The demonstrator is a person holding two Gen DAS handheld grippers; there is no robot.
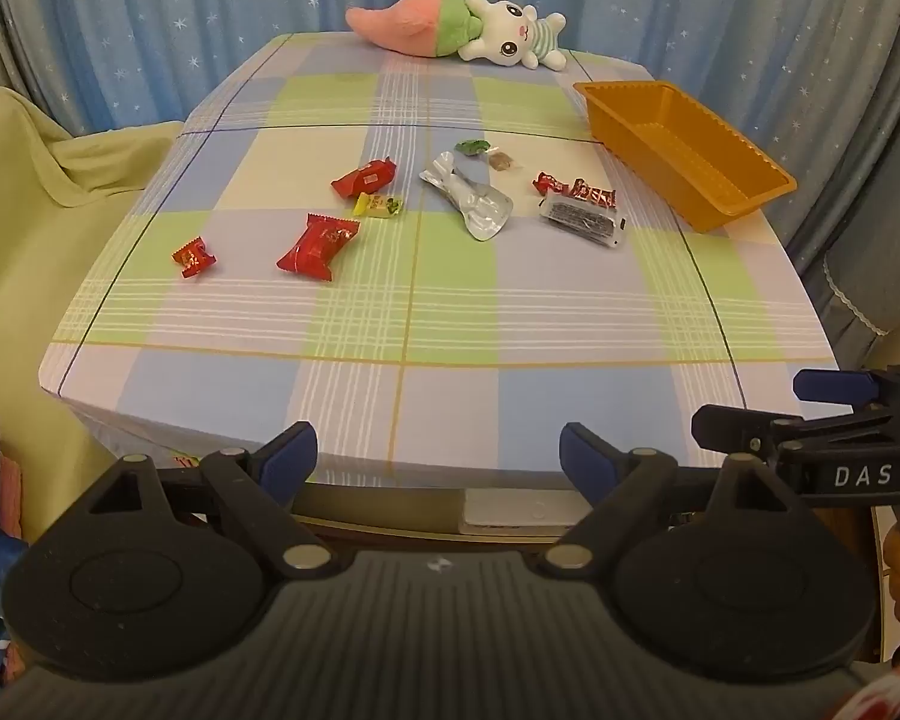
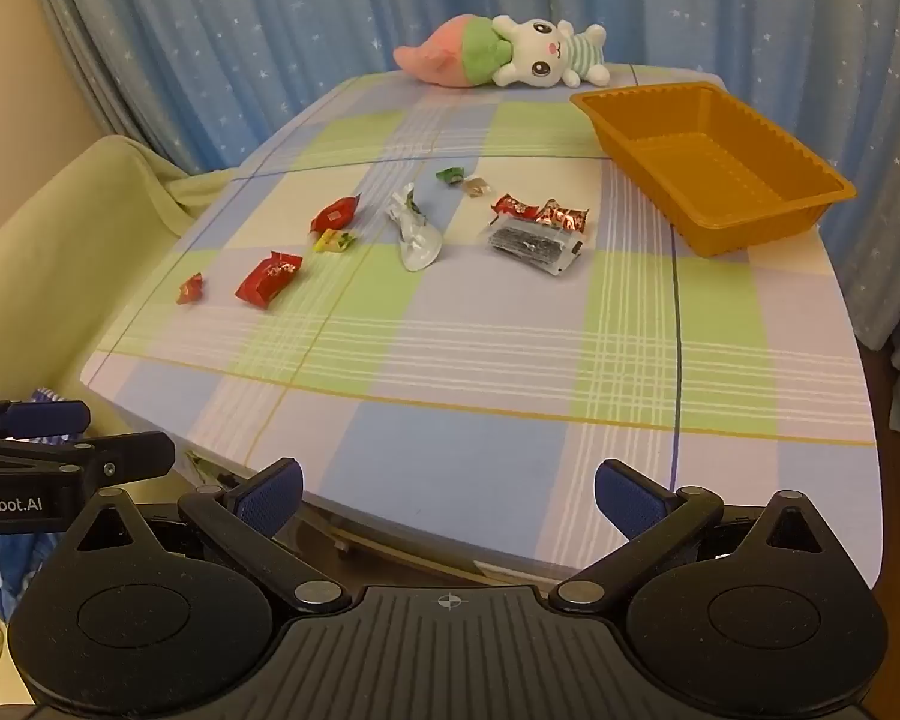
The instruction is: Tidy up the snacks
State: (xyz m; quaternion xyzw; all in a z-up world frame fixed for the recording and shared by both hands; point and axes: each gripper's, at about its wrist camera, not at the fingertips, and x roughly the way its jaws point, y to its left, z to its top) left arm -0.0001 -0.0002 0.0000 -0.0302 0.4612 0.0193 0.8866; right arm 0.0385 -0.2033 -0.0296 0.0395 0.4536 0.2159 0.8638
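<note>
Several wrapped snacks lie scattered mid-table on the checked cloth: a large red packet (image 1: 318,247) (image 2: 269,277), a small red candy (image 1: 194,257) (image 2: 190,288), another red packet (image 1: 365,177) (image 2: 335,213), a yellow candy (image 1: 378,205) (image 2: 333,241), a silver pouch (image 1: 471,198) (image 2: 415,232), a seaweed pack (image 1: 582,221) (image 2: 534,245) and red bars (image 1: 579,189) (image 2: 540,211). An empty orange tray (image 1: 744,192) (image 2: 750,228) stands at the right. My left gripper (image 1: 438,457) and right gripper (image 2: 447,495) are open and empty, held at the table's near edge.
A plush rabbit with a carrot (image 1: 459,30) (image 2: 504,57) lies at the table's far edge. Small green and brown candies (image 1: 486,153) (image 2: 463,180) lie behind the pouch. A green-draped chair (image 1: 42,192) stands left. Blue star curtains hang behind.
</note>
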